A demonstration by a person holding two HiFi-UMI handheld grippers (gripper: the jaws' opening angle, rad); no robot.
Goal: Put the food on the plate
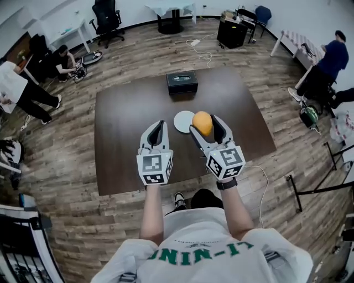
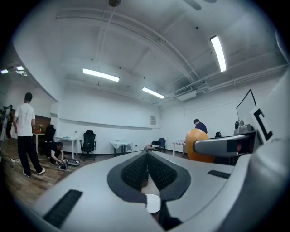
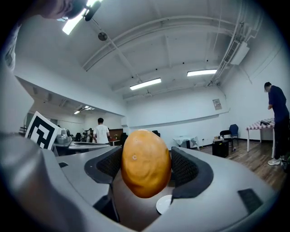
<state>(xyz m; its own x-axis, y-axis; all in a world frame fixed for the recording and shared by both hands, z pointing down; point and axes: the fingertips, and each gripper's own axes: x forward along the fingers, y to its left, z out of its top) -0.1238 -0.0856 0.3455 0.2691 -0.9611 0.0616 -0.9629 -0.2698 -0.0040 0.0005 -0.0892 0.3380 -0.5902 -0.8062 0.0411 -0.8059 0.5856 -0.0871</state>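
An orange, egg-shaped piece of food [image 1: 202,122] is clamped between the jaws of my right gripper [image 1: 203,126], held up in the air just right of the small white plate [image 1: 182,121] on the dark brown table [image 1: 127,143]. In the right gripper view the food [image 3: 146,163] fills the gap between the black pads, with the plate [image 3: 164,204] small and far below. My left gripper [image 1: 156,132] hovers beside it, left of the plate, jaws together and empty. The left gripper view shows its pads meeting, the plate [image 2: 153,203] beneath, and the food [image 2: 198,145] off to the right.
A black box [image 1: 182,82] sits at the table's far edge. Around the table are wood floor, office chairs [image 1: 108,19], a white table [image 1: 172,10], a black crate [image 1: 232,32] and several people [image 1: 333,58] standing or crouching at the room's edges.
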